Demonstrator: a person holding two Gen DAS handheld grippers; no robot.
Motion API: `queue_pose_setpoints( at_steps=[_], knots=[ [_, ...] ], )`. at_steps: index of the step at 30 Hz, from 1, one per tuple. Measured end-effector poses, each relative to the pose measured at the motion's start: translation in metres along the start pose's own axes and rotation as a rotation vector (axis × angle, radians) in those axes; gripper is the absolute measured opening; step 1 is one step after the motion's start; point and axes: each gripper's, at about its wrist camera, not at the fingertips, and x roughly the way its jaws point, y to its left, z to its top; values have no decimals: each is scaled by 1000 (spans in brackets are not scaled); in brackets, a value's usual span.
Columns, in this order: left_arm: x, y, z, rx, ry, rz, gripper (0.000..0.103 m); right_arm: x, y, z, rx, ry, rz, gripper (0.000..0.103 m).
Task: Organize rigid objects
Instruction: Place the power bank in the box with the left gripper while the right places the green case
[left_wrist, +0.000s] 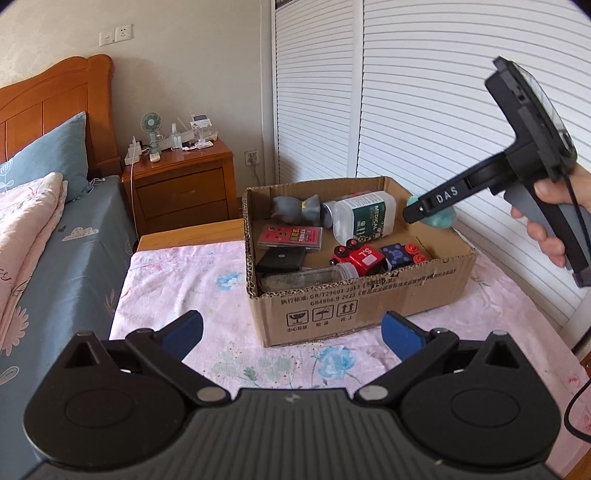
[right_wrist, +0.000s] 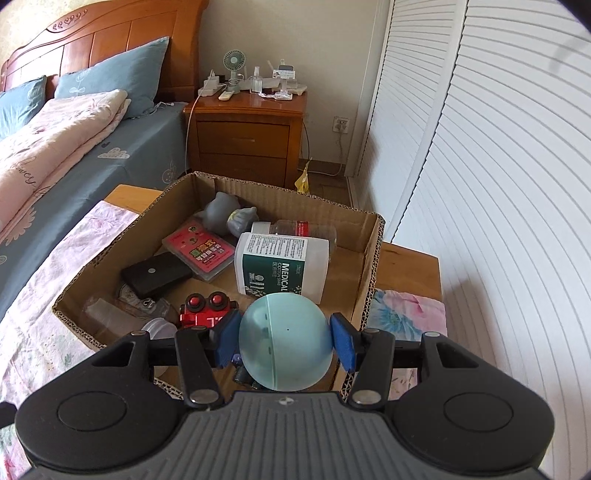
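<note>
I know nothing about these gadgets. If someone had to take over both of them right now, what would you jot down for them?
Right hand-held gripper: shut on the pale blue ball, held above the near right corner of the cardboard box.
Left hand-held gripper: open, empty, hanging in front of the box above the floral cloth.
Already in the box: medical bottle, red toy car, pink card case, black case, grey figure.
Left to do: release the ball into the box. No other loose items are in view.
</note>
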Motion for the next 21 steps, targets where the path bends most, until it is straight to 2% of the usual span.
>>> queue_pose_setpoints(
  at_steps=[13,17,19,21],
  knots=[
    [-5,-3,-12,-6,-6,28,102,49,-14,16,96,83,-24,60],
    [-6,-2,-13,-12,-11,28,102,48,-19,19,124,51,-54,97],
    [-7,-2,-14,-13,-21,27,102,43,-21,19,134,30,-67,103],
    [-6,-3,-14,-11,-24,28,102,40,-22,19,129,27,-79,103]
  ],
)
